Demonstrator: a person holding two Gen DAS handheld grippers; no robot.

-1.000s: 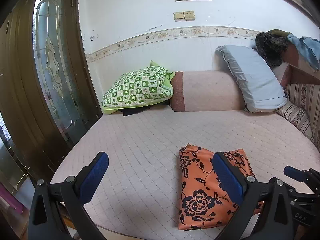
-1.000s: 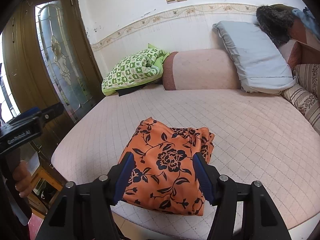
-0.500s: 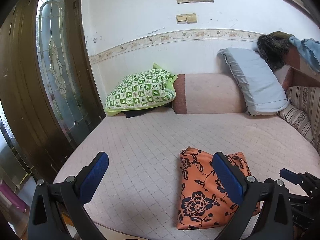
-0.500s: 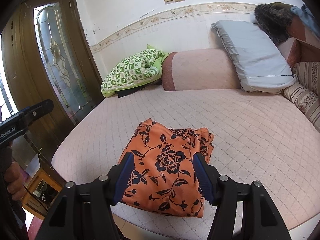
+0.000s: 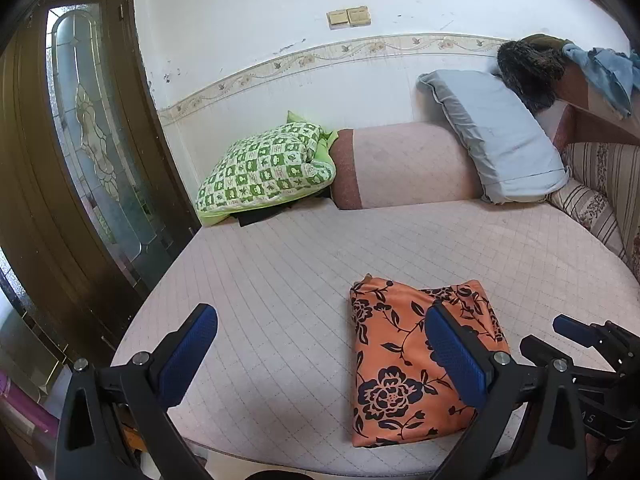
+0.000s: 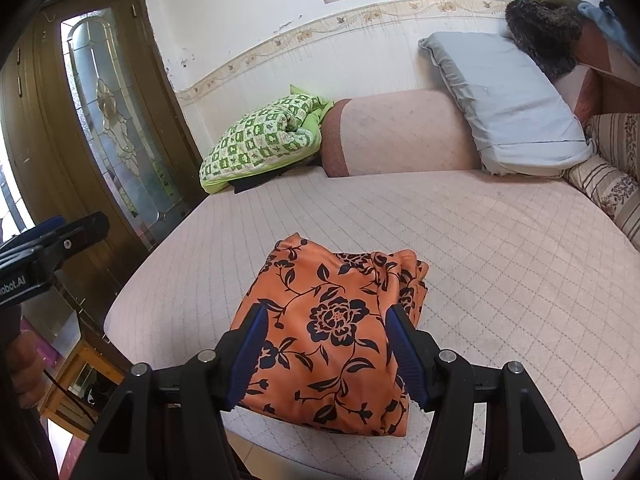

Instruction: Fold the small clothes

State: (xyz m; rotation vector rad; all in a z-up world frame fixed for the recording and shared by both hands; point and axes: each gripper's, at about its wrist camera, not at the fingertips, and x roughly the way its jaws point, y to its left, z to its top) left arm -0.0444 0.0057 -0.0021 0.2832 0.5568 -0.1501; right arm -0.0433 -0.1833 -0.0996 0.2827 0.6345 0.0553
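Orange floral garment point(image 6: 332, 332) lies folded near the bed point(image 6: 500, 240) edge; both grippers, left gripper point(image 5: 320, 354) and right gripper point(image 6: 326, 354), gape empty — a careless nudge could slide it off.

Left wrist view: low over bed point(image 5: 280, 280) near edge, facing wall point(image 5: 248, 32), offset left. Right wrist view: closer, above folded orange garment point(image 6: 332, 332). Shared: garment, green pillow point(image 6: 260, 140), grey pillow point(image 5: 496, 136) (also door point(image 6: 112, 120)).

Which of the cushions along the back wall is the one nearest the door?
The green-and-white checked cushion, at the left end beside the brown door. The pink bolster sits mid-wall and the grey-blue pillow leans at the right end.
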